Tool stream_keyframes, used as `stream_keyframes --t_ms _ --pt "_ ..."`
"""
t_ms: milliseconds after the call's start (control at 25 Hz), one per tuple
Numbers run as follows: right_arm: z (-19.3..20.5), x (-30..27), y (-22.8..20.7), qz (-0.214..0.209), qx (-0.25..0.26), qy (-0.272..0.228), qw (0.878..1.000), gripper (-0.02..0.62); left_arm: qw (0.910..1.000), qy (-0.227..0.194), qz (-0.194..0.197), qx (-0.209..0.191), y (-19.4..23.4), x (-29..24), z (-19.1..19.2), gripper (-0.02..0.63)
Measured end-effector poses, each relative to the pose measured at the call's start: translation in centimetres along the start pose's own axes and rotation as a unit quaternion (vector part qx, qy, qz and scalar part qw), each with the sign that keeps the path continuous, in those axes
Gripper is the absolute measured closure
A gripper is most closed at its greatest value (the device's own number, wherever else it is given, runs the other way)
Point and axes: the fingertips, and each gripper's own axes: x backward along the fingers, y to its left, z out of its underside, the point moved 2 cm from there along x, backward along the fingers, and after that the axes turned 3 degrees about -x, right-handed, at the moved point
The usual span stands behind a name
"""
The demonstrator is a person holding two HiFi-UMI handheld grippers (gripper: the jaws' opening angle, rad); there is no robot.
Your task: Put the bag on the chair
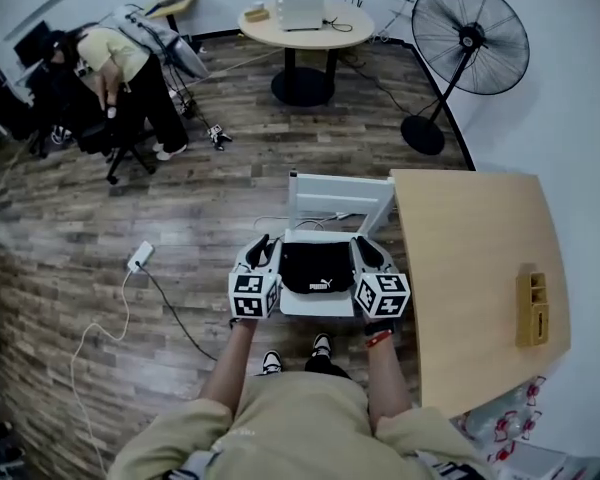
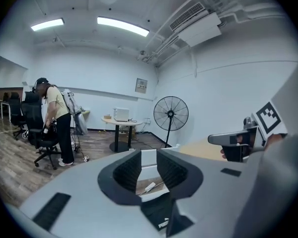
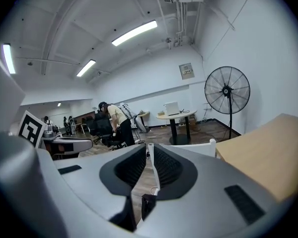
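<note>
A black bag [image 1: 317, 268] with a white logo lies on the seat of a white chair [image 1: 340, 193] right in front of me. My left gripper [image 1: 264, 250] hovers at the bag's left side and my right gripper [image 1: 368, 250] at its right side, both apart from it. In the left gripper view the left gripper [image 2: 149, 170] shows a clear gap with nothing in it, and the bag [image 2: 159, 214] lies below the jaws. The right gripper [image 3: 150, 165] has its jaws close together with only a narrow empty gap, through which an edge of the chair back shows.
A light wooden table [image 1: 470, 268] stands close on the right with a small wooden holder [image 1: 532, 308] on it. A white power strip [image 1: 140, 258] and its cable lie on the floor at the left. Farther off are a standing fan [image 1: 468, 38], a round table [image 1: 305, 28] and a person [image 1: 130, 68] by an office chair.
</note>
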Motion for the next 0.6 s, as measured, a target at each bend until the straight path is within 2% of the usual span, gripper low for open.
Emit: stream_keyframes --t_ms 240,600 --pt "-2.8 1.5 1.2 0.005 0.016 -0.039 0.999 0.545 0.9992 -0.034 0.011 -0.018 -0.9 1.4 -2.8 0.529" --pt "-4.8 2.7 1.1 0.005 0.023 -0.072 0.997 0.566 0.9965 -0.076 0.012 -0.033 -2.1 2.8 -5.5 0.58"
